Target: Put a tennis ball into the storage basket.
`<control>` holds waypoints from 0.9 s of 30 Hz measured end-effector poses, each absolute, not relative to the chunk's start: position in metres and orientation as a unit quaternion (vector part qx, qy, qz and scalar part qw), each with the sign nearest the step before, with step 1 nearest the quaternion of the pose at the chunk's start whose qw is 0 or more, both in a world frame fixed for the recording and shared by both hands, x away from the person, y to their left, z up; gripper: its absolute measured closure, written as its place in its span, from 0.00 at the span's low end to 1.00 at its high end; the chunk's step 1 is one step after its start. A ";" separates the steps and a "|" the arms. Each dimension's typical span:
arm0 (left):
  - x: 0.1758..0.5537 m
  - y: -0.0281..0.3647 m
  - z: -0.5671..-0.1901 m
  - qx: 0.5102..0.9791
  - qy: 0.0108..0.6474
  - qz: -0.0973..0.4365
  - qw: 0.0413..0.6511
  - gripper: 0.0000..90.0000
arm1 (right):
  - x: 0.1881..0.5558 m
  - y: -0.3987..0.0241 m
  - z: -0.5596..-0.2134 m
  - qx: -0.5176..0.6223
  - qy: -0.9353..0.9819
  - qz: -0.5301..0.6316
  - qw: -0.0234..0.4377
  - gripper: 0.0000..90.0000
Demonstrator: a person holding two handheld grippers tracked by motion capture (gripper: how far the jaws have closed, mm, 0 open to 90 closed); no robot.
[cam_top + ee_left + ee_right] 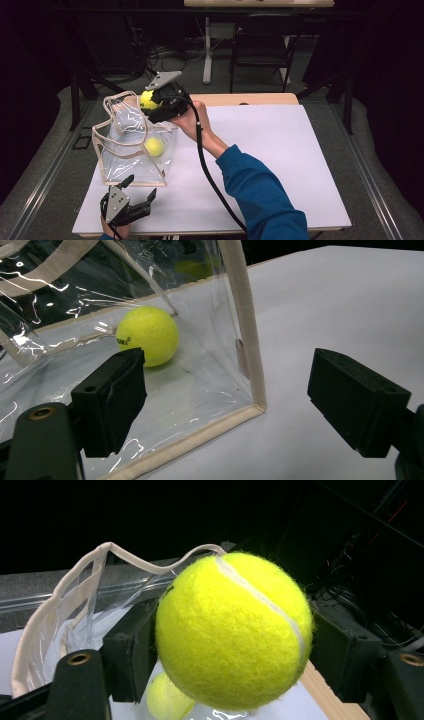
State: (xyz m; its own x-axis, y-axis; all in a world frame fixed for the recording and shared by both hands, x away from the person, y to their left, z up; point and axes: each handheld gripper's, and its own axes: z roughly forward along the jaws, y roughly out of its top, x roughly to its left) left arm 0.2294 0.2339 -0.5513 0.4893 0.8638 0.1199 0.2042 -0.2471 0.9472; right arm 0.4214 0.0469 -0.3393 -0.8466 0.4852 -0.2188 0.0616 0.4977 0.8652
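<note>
A clear plastic tote bag (125, 150) with cream trim and handles stands on the white table top (280, 150) at the left. One yellow tennis ball (154, 146) lies inside it on the bag's floor (147, 335). My right gripper (152, 102) is shut on a second yellow tennis ball (147, 99) (235, 630), held above the bag's open mouth. Below it the ball in the bag (167, 700) peeks out. My left gripper (137, 192) (227, 400) stands open near the table's front left edge, just in front of the bag's near corner (257, 405), with nothing between its fingers.
A wooden strip (245, 98) runs along the table's far edge. Behind the table stand a dark folding chair (262, 45) and a white table leg (207, 50) with cables on the floor. The white surface stretches out to the right of the bag.
</note>
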 end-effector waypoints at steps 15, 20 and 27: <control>0.230 0.235 -0.551 0.712 0.375 0.338 0.487 0.18 | 0.420 0.057 -0.341 0.155 0.838 0.474 0.222 0.29; 0.230 0.235 -0.551 0.713 0.374 0.337 0.488 0.18 | 0.421 0.057 -0.342 0.158 0.835 0.478 0.221 0.29; 0.231 0.235 -0.552 0.712 0.375 0.338 0.488 0.18 | 0.420 0.060 -0.341 0.153 0.835 0.480 0.223 0.29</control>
